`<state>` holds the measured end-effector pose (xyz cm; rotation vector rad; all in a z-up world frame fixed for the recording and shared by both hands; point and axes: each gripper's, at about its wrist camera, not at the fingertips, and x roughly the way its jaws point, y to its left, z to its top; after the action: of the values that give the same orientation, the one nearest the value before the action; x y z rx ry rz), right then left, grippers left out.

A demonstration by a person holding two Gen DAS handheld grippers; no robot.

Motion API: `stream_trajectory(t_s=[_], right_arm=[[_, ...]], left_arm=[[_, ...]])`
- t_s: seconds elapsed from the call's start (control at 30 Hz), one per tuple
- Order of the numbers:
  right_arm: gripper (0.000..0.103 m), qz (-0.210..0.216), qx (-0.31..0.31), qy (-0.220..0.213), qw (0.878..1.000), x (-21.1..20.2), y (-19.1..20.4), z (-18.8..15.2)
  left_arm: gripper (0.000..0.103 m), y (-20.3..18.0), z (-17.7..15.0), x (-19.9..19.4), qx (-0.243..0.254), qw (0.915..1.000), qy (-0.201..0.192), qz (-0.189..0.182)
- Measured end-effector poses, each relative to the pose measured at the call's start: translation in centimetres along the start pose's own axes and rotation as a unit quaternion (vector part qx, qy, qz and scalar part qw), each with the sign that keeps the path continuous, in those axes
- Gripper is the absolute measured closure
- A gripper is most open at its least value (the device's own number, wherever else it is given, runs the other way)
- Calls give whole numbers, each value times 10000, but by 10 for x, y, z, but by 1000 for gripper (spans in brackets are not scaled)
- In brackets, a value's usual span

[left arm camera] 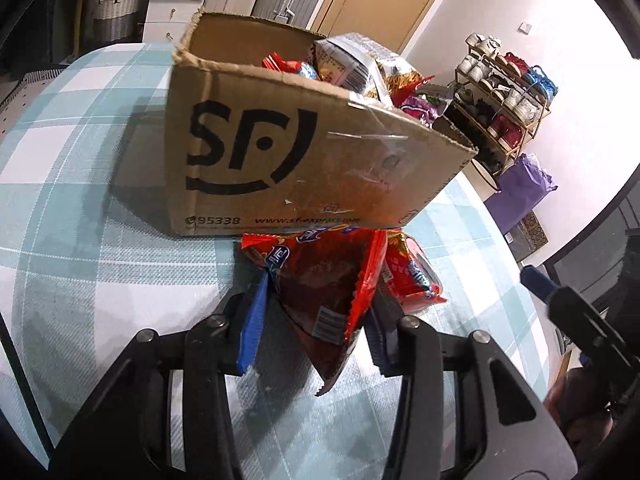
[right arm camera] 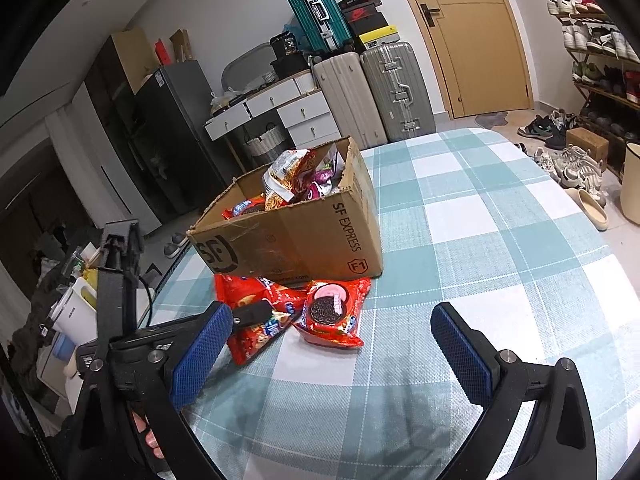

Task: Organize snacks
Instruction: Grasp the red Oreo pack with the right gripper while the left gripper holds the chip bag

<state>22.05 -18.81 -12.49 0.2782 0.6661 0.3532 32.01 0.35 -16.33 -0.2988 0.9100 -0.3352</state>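
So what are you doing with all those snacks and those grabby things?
A person is tidying snacks into a cardboard box on a checked tablecloth. The left gripper has pinched a red snack packet lying just in front of the box. The right gripper is open and holds nothing. A second red packet with a cookie picture lies beside the first, not yet packed. The box already has several snack bags inside.

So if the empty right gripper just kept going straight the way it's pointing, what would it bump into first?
Probably nothing soon. The right gripper is open and looks along the bare checked tablecloth. The cookie packet and cardboard box sit left of that line, though depth is hard to judge.
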Motion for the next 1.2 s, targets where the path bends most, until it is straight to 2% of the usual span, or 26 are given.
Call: stream_trajectory(t_s=[0.57,0.73,0.93,1.07,1.2], right_arm=[[2,-110,-72,496,9987,42,-1,-11],[2,-117,-292,759,9966,68,7,-11],[2,-147,-475,1105,9926,93,13,-13],[3,-115,-548,1151,9918,101,16,-10],[8,-208,-744,1238,9893,110,22,-8]], left_arm=[[63,19,-15,-20,-183,9997,-140,-108],[63,24,-19,-31,-131,9997,-210,-40],[63,36,-20,-40,-119,9991,-334,245],[63,42,-21,-44,-138,9989,-347,272],[63,47,-21,-47,-188,9988,-331,317]])
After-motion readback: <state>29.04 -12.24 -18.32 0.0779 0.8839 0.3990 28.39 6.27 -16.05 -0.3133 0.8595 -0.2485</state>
